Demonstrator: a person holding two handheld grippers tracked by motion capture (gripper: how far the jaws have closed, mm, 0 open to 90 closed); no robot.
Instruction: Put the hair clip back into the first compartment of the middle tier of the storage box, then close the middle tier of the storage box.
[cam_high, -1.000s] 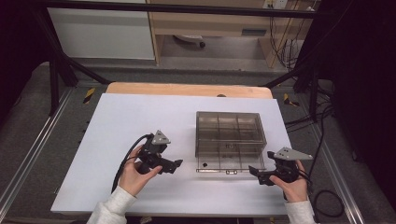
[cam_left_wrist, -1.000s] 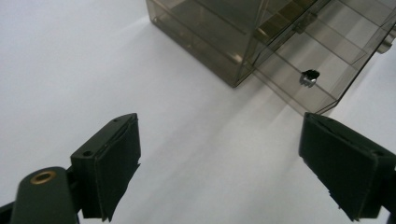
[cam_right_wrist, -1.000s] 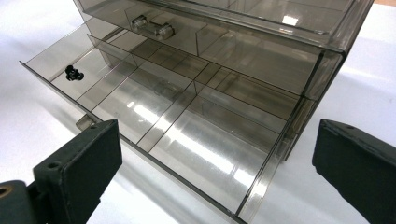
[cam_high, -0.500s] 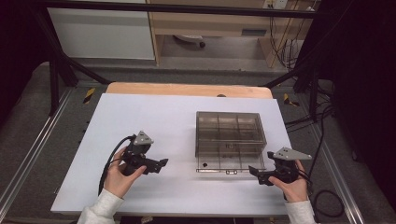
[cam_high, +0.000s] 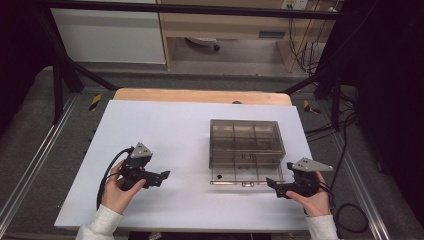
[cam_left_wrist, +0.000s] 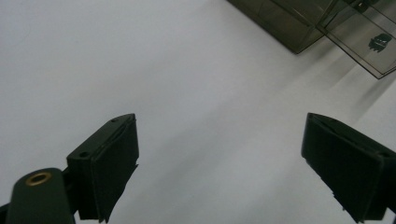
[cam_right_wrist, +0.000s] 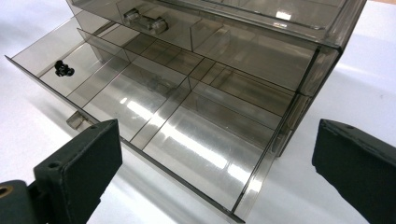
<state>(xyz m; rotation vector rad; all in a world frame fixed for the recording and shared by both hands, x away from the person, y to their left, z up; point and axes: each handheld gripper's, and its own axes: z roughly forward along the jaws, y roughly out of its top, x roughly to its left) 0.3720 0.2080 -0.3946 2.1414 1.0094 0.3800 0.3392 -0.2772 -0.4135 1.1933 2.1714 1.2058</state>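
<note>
Two grippers in your hands: left gripper (cam_high: 162, 177) spread, empty; right gripper (cam_high: 272, 184) spread beside the drawer box (cam_high: 246, 145), its lower drawer (cam_right_wrist: 154, 116) pulled out.

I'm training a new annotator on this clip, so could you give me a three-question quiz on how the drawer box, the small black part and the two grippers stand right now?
1. True or false: the bottom drawer of the smoky plastic drawer box is pulled out.
2. Where does the small black part lie?
A. on the white table
B. in an end compartment of the open drawer
C. between the left gripper's jaws
3. In a few words: what do the left gripper and the right gripper hold?

Key
1. True.
2. B.
3. Nothing; both stand open over the white table, the right one just in front of the drawer, the left one off to the side of the box.
</note>
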